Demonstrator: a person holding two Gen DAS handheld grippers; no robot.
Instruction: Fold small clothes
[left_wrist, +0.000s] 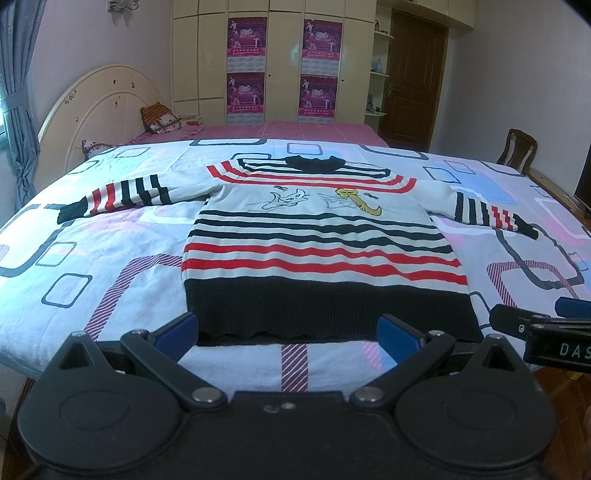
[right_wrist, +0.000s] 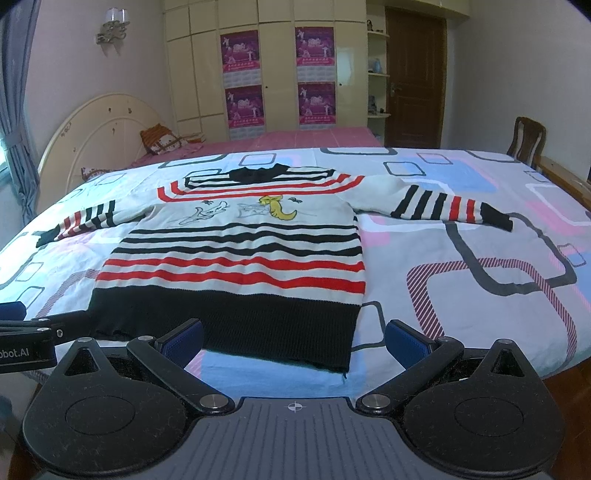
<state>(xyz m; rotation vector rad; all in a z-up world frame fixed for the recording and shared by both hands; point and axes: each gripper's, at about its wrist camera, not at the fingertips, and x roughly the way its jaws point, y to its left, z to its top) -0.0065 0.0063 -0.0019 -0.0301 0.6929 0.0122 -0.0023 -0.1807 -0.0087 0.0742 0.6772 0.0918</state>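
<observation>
A small knitted sweater (left_wrist: 317, 240) lies flat on the bed, front up, sleeves spread to both sides; it is white with red and black stripes, a black hem and cartoon figures on the chest. It also shows in the right wrist view (right_wrist: 236, 254). My left gripper (left_wrist: 288, 332) is open and empty, just in front of the black hem near the bed's front edge. My right gripper (right_wrist: 293, 338) is open and empty, in front of the hem's right corner. The right gripper's body shows at the right edge of the left wrist view (left_wrist: 554, 332).
The bed (left_wrist: 110, 258) has a quilt with square patterns. A cream headboard (left_wrist: 96, 107) and pillows (left_wrist: 162, 118) are at the far left. Wardrobes with posters (left_wrist: 284, 66), a brown door (left_wrist: 413, 81) and a wooden chair (left_wrist: 517, 149) stand behind.
</observation>
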